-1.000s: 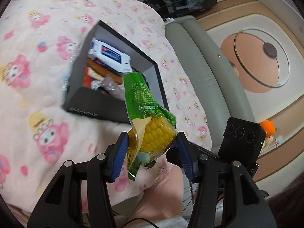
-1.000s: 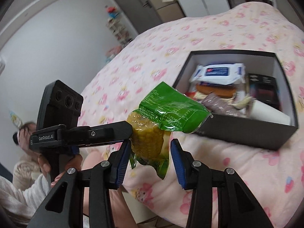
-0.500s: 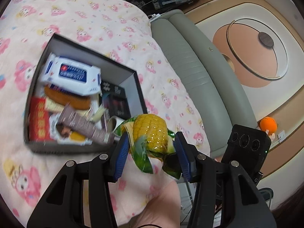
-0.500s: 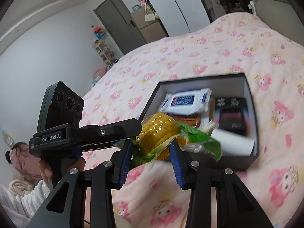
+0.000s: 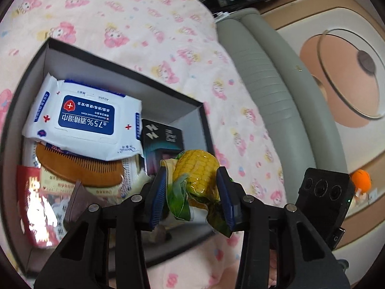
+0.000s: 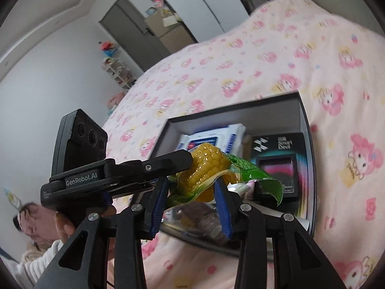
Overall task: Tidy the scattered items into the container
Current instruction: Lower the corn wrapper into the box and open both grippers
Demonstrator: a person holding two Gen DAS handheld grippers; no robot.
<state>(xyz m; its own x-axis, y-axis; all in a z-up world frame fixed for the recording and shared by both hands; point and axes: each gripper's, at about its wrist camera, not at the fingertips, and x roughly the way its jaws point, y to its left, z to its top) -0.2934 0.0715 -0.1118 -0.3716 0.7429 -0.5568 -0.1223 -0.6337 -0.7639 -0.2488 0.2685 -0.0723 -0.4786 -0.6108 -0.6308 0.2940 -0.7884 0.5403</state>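
Over the near edge of a dark box [image 5: 203,130] on a bed [image 5: 149,19] covered in pink cartoon-print bedding, both grippers clamp one vacuum-packed corn cob [image 5: 196,172] and hold it just above the box's contents. From the left wrist view, the left gripper [image 5: 192,192] has its blue-padded fingers [image 5: 157,197] pressed on either side of the cob, its jaws having just been closing with the cob between them; the cob's long axis runs away from the camera, its rounded yellow end pointing up and forward toward the far wall of the box, while the crumpled green wrapper trails back and down between the jaws. From the right wrist view, the right gripper [image 6: 191,200] grasps the same corn cob [image 6: 208,166], whose axis there lies slantwise, the yellow tip toward the upper left and the green wrapper tail fanning out to the lower right over the box [image 6: 309,149]. The left gripper's black body crosses in from the left, held by a hand [image 6: 63,228].

Inside the box lie a white pack of wipes [image 5: 84,118] with a blue label, a brown wooden comb [image 5: 79,168] partly under it, a black carton [image 5: 166,144] with a coloured print, and red and brown packets at the near left.
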